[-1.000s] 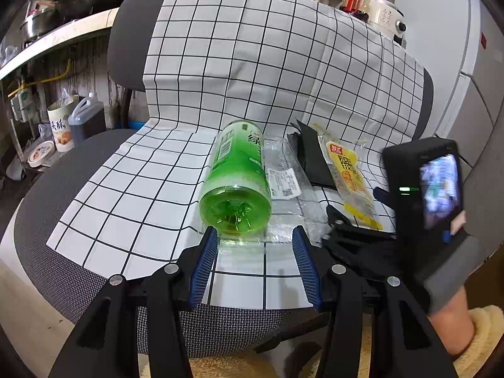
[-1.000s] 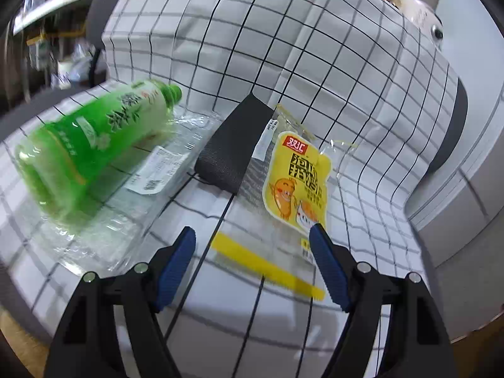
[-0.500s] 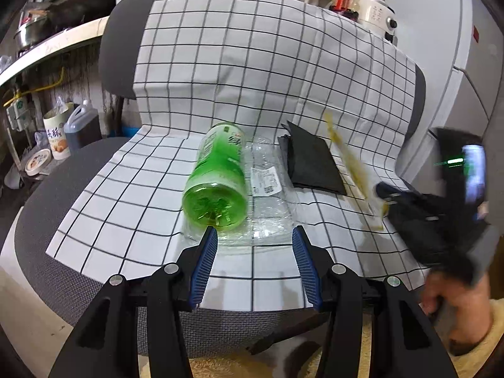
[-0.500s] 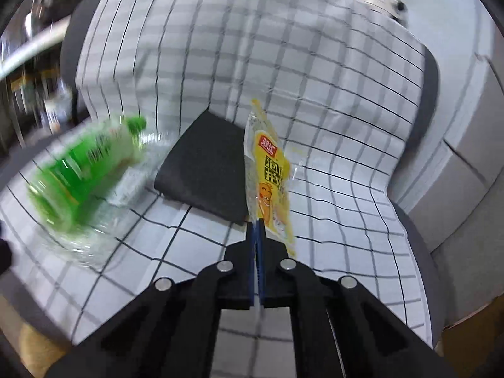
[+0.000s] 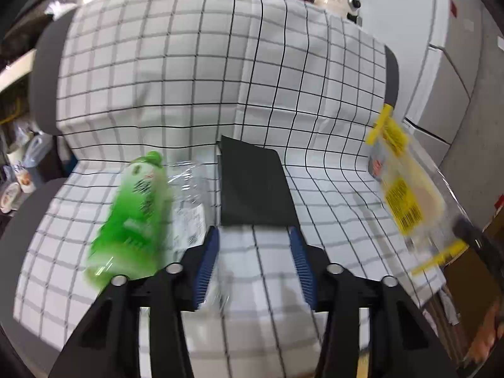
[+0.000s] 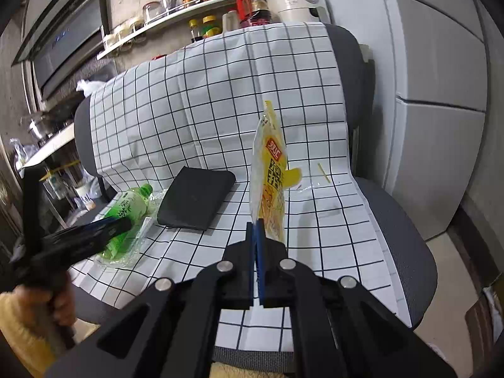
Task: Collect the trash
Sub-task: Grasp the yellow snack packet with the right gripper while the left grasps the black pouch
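The right gripper (image 6: 255,230) has its jaws pressed together on the lower edge of a yellow snack wrapper (image 6: 271,170), which stands on edge in the air above the checked cloth (image 6: 220,100) draped over a grey office chair (image 6: 403,226). The left gripper (image 5: 253,253) has been narrowing its jaws, yet they remain spread with nothing between them, only cloth showing in the gap; it points at the near edge of a flat black pouch (image 5: 253,186). A green bottle (image 5: 135,214) (blurred in the left view) lies on its side to the left, resting on a clear plastic package (image 5: 189,201). A short yellow strip (image 6: 323,168) lies far right on the seat.
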